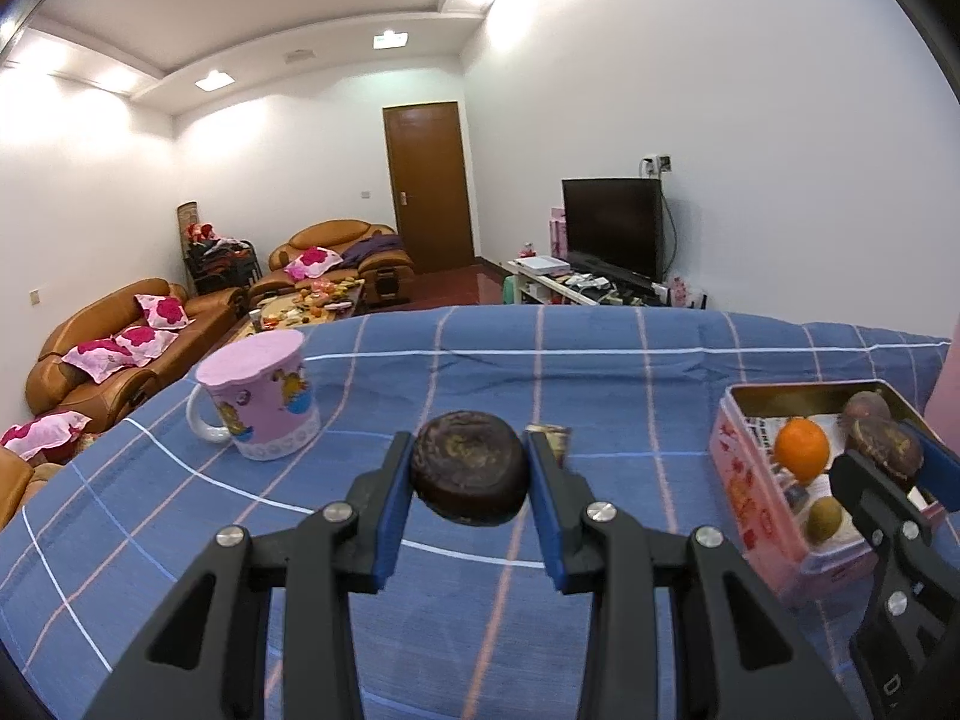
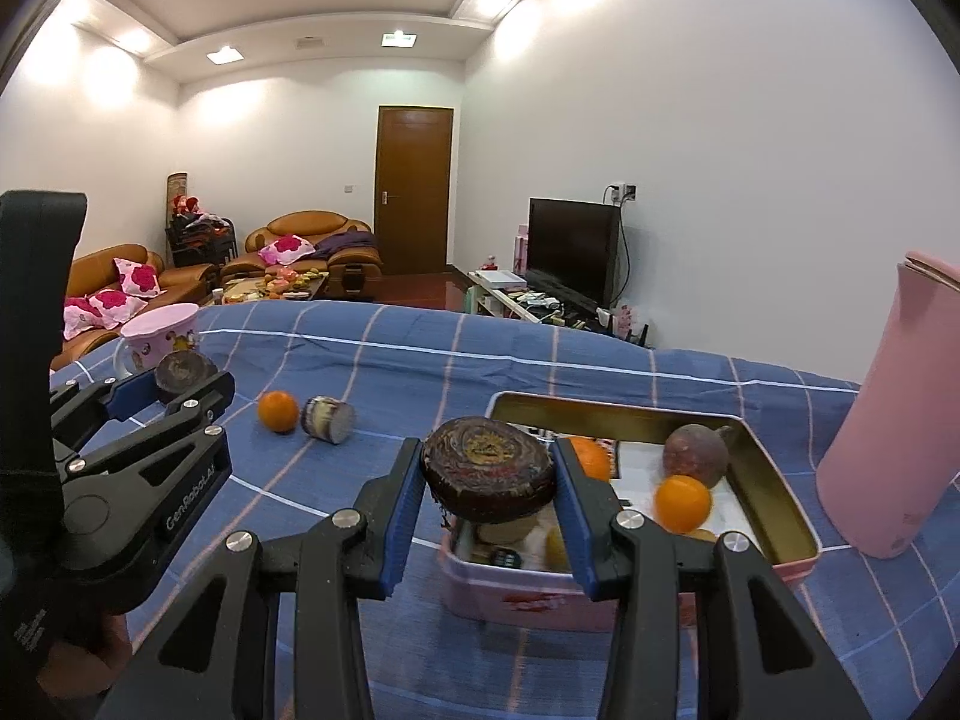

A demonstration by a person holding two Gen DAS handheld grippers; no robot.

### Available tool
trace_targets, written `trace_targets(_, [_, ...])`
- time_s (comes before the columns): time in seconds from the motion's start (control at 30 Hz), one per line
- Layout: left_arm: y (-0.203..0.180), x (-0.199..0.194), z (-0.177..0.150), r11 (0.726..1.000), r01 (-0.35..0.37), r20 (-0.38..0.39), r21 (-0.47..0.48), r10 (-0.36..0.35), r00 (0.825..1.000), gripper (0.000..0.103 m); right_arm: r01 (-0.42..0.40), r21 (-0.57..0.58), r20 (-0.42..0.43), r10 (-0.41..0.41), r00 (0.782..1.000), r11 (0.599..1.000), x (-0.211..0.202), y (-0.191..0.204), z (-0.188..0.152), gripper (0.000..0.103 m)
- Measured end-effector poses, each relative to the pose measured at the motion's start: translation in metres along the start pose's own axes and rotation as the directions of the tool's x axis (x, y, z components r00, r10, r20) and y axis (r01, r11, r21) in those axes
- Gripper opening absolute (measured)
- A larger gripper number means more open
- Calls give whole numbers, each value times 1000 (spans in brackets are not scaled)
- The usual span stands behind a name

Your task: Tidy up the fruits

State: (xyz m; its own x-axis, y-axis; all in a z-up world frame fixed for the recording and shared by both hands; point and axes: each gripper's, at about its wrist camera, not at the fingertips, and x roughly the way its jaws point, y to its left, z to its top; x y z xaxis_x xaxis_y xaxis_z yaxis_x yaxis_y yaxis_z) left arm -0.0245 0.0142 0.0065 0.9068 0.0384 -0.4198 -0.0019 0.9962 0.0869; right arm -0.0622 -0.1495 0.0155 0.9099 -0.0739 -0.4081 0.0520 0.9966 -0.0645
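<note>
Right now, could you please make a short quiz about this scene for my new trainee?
1. True or false: the pink tin box already holds an orange.
2. What does the right gripper hold between its fingers?
A. an orange
B. a dark round cake
C. the pink mug
3. Fill in: outside the box, a loose orange lies on the blue checked ____.

Key
1. True.
2. B: the dark round cake hangs over the near end of the box. The left gripper grips a similar cake.
3. cloth.
</note>
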Motion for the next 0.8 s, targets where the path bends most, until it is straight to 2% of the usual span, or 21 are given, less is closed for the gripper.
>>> trace_targets(0.8, [-86, -16, 4, 989, 140, 16, 51, -141, 990, 39, 107, 27, 2, -107, 994, 994, -4, -67, -2, 44])
